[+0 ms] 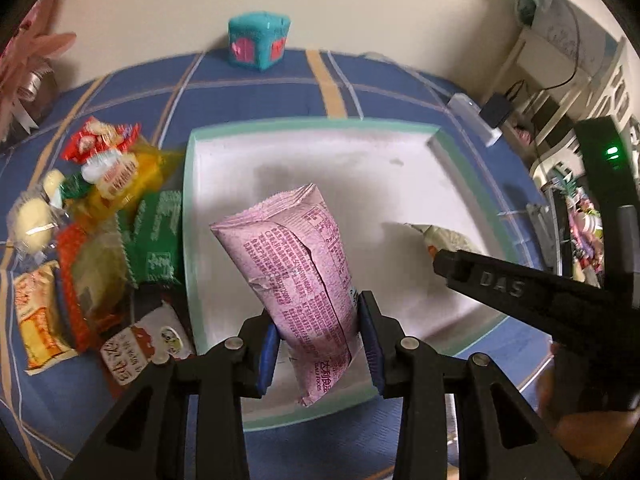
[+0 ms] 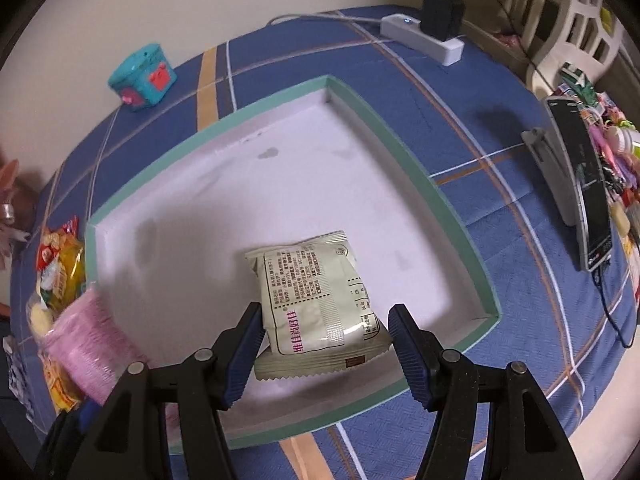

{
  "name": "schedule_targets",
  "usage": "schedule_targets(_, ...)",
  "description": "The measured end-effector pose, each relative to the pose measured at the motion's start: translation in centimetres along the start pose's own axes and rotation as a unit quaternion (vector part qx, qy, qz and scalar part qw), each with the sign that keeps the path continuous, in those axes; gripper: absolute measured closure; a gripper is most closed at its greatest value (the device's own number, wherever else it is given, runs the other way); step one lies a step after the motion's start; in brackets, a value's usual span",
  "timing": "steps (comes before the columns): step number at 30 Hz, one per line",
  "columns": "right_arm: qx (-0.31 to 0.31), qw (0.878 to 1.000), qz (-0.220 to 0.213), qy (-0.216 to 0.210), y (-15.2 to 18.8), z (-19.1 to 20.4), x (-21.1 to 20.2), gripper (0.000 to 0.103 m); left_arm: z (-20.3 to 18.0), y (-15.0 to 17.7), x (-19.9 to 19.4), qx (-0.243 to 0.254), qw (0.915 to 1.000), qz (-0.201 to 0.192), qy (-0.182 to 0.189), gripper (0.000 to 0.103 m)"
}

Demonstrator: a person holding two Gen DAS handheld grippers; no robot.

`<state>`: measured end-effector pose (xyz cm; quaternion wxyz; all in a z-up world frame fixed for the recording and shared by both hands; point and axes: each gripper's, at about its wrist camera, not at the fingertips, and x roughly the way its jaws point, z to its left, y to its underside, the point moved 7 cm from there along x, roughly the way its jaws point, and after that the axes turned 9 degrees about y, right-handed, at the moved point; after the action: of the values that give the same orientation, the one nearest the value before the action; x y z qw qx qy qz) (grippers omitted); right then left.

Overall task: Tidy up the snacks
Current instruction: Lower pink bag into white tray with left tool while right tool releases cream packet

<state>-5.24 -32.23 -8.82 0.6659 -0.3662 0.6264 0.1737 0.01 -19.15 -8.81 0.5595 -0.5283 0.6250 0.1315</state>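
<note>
A: Tongs status? Left tongs (image 1: 318,344) clamp the pink snack pack (image 1: 296,276), held over the near part of the green-rimmed tray (image 1: 188,184).

B: Right tongs (image 2: 324,350) stand partly apart around the pale green snack pack (image 2: 316,296); contact unclear. That pack sits in the tray at 6 o'clock.

A: Other snacks?

B: Snack pile (image 1: 92,232) on the blue plaid cloth (image 1: 256,80), 9 o'clock of the tray.

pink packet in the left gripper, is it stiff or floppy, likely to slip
The pink packet probably holds its shape: it stands out from the left gripper without drooping. It looks puffy and light. The pads dent its wrapper only slightly, so it likely squashes if squeezed harder. Its smooth film may slide, though the ribbed pads should help.
</note>
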Motion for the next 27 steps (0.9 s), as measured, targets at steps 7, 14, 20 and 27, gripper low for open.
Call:
schedule_targets(7,-0.013,0.999,0.032,0.011,1.1,0.5,1.7,0.036,1.9,1.0,2.0,-0.023,0.9991,0.033,-0.011,0.051)
schedule_targets(14,-0.032,0.998,0.040,0.028,1.5,1.1,2.3,0.033,2.2,1.7,2.2,-0.020,0.9987,0.046,-0.011,0.038)
schedule_targets(20,-0.050,0.997,0.043,0.039,1.8,2.1,2.4,0.021,1.2,1.6,2.5,0.001,0.9986,0.054,-0.005,0.024)
schedule_targets(27,-0.048,0.997,0.025,0.056,1.2,1.5,1.8,0.001,0.7,0.7,1.4,0.010,0.9994,0.034,-0.006,0.006)
